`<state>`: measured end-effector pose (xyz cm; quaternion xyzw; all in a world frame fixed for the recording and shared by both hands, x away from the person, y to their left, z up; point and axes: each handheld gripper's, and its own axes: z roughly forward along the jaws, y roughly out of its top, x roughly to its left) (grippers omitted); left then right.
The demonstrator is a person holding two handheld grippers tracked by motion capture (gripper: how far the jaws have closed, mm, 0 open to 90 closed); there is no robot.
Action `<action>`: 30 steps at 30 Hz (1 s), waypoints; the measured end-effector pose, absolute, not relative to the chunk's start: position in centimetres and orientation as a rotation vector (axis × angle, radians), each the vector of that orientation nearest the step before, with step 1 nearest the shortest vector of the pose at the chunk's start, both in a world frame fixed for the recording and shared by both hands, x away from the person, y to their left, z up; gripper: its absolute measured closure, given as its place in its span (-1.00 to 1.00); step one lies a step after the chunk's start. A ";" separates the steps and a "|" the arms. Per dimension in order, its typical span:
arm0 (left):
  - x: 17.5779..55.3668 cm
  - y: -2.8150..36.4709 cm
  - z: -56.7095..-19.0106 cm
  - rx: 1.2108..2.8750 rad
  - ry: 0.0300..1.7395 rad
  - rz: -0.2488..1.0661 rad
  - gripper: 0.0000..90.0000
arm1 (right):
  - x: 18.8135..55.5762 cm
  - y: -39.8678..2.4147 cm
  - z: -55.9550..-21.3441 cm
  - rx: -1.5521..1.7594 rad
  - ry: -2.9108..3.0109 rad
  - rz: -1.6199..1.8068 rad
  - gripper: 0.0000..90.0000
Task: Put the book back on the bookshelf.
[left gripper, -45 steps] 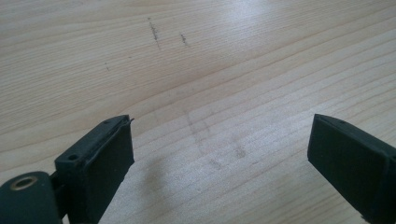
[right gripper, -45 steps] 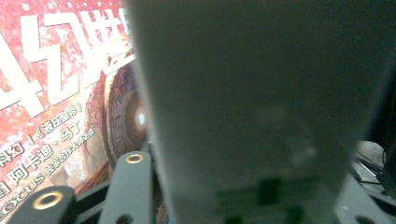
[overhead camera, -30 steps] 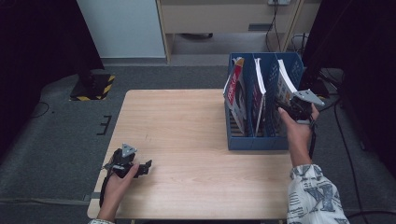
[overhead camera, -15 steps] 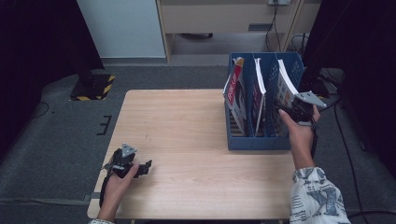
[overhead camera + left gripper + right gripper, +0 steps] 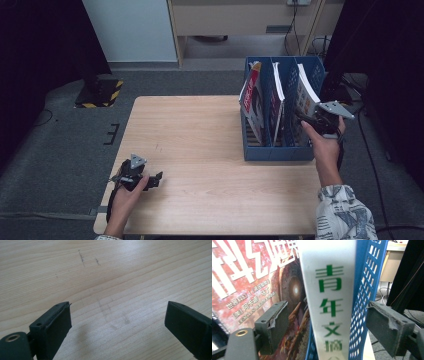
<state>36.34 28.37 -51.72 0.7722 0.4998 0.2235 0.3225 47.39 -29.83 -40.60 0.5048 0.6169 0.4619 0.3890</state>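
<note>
While the right gripper (image 5: 306, 120) hangs at the near right end of the blue rack (image 5: 274, 150), the white magazine (image 5: 303, 94) stands directly in front of its jaws, in the rightmost of 3 slots. In the right gripper view the spine (image 5: 329, 302) with green characters runs upright between the 2 pads; the jaws have just been opening, and now neither pad presses on it, with a clear gap on both sides. The magazine's long axis is vertical, leaning slightly left at the top, with the spine facing the gripper.

Just right of the spine is the rack's perforated wall (image 5: 362, 302), also between the pads, so I judge any fresh closing would pinch wall and magazine together unless the gripper shifts toward the red magazine (image 5: 249, 277). That red cover lies close on the other side and would crowd the left pad.

Far off at the table's (image 5: 200, 130) near left corner, the left gripper (image 5: 152, 180) lies low over bare wood, jaws spread wide with nothing between them. It is well apart from the rack, so the right hand (image 5: 322, 145) is plainly the nearer one. 2 more magazines fill the other slots, and no loose item sits on the tabletop between the 2 hands.
</note>
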 end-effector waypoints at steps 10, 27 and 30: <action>36.3 28.4 -51.7 2.027 1.310 0.587 -0.85 | 46.3 -30.1 -40.6 1.273 1.583 1.192 -0.56; 36.1 28.3 -51.6 2.031 1.307 0.588 -0.85 | 43.8 -30.7 -40.8 1.266 1.599 1.220 -0.55; 36.1 28.3 -51.6 2.030 1.308 0.587 -0.85 | 43.2 -30.8 -40.9 1.265 1.607 1.224 -0.55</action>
